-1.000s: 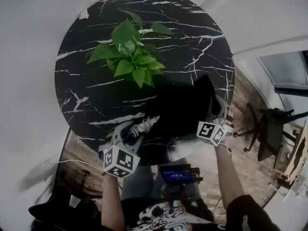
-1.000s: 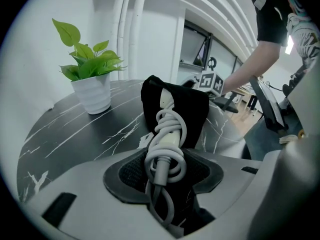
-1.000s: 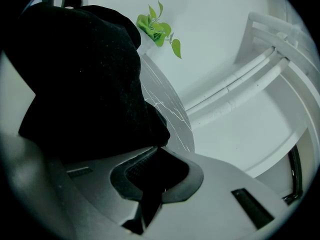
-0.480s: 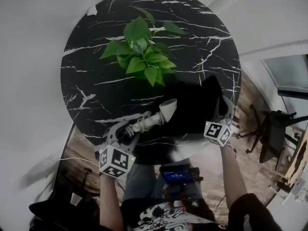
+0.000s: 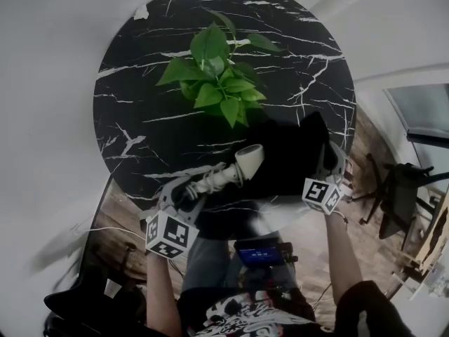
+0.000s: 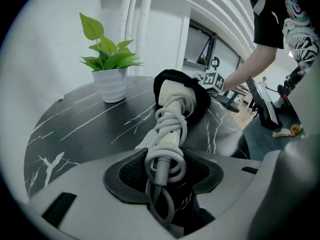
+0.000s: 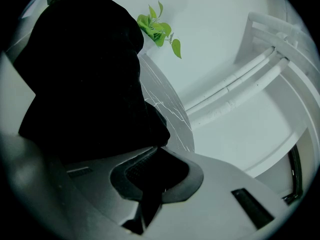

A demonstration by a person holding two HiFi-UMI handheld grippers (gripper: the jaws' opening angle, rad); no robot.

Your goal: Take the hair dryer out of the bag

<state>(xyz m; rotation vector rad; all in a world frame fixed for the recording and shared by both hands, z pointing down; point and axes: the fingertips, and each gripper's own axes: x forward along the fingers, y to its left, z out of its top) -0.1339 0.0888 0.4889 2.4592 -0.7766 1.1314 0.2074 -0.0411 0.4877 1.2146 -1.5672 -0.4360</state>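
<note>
A white hair dryer (image 5: 235,168) with its cord wound round the handle sticks halfway out of a black cloth bag (image 5: 287,161) on the round black marble table (image 5: 140,97). My left gripper (image 5: 188,194) is shut on the dryer's cord-wrapped handle (image 6: 167,149); the dryer's head (image 6: 175,91) still sits in the bag's mouth (image 6: 200,101). My right gripper (image 5: 324,166) is shut on the bag's cloth (image 7: 85,79) at the bag's right end, near the table's edge. The black cloth fills most of the right gripper view.
A green potted plant (image 5: 217,69) in a white pot (image 6: 111,84) stands mid-table, just beyond the bag. A dark chair (image 5: 396,188) is on the wood floor to the right. The person's arm (image 6: 250,64) reaches in from the right.
The dryer has come out of the bag toward the left: a second ago only the cord showed, now the white head and handle are exposed. The right gripper has kept hold of the bag.
</note>
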